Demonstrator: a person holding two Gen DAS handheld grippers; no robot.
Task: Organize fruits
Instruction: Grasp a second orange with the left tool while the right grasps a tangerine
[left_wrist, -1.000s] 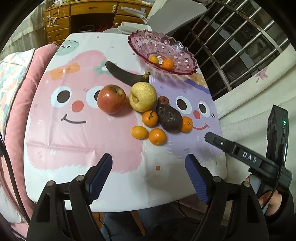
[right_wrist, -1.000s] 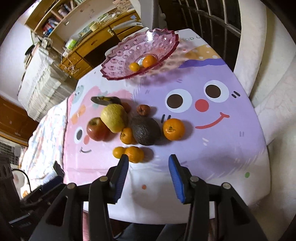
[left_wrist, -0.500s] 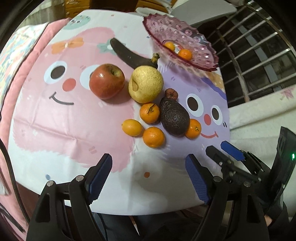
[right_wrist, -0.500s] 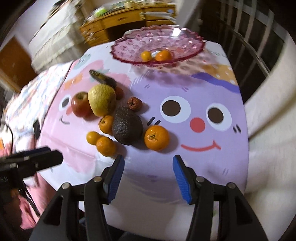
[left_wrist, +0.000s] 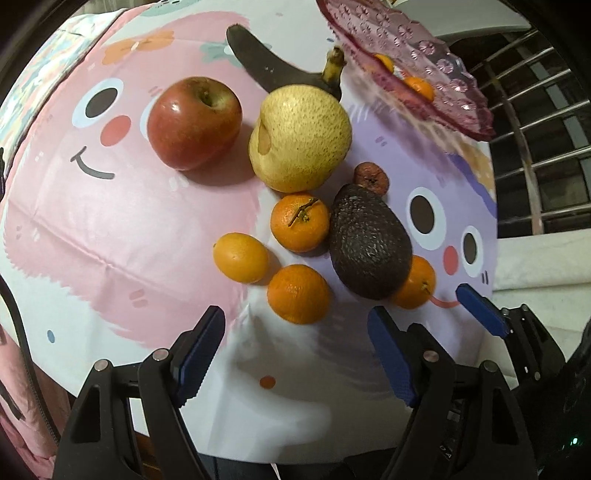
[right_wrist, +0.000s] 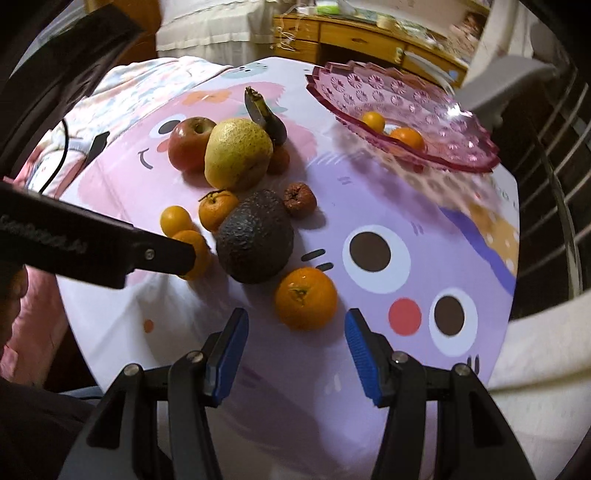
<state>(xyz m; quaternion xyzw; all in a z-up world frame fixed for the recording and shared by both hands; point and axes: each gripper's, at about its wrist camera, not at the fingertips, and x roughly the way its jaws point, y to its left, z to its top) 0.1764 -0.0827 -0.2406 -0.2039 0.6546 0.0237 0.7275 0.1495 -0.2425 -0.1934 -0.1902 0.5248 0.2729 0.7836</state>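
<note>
Covering most of both views was the table (right_wrist: 424, 387), its cartoon-face cloth carrying a loose huddle of fruit, with the pink glass bowl (right_wrist: 461, 147) at about 1 o'clock from the right tool (right_wrist: 295, 352). That bowl already held two small oranges (right_wrist: 406, 137) and nothing else that could be seen. Next in size came the pear (left_wrist: 299, 136), the apple (left_wrist: 194, 122) beside it at its 9 o'clock, and the dark banana (left_wrist: 273, 68) behind them, its long axis running from about 10 toward 4 o'clock in the left wrist view. The avocado (right_wrist: 255, 236) lay with its long axis pointing roughly from 1 to 7 o'clock in the right wrist view.

The move seemed to turn on one relation — the near orange (right_wrist: 306, 298) sat at 12 o'clock from the right tool, just ahead of its spread fingers and touching or nearly touching the avocado at 10 o'clock. The right hand was plainly the nearer one to it. The left tool (left_wrist: 295, 347) was likewise spread and empty, with another orange (left_wrist: 298, 293) just ahead at 12 o'clock. Two more small oranges (left_wrist: 300, 221) and a shrivelled brown fruit (left_wrist: 371, 178) — the smallest thing there — filled out the cluster.
</note>
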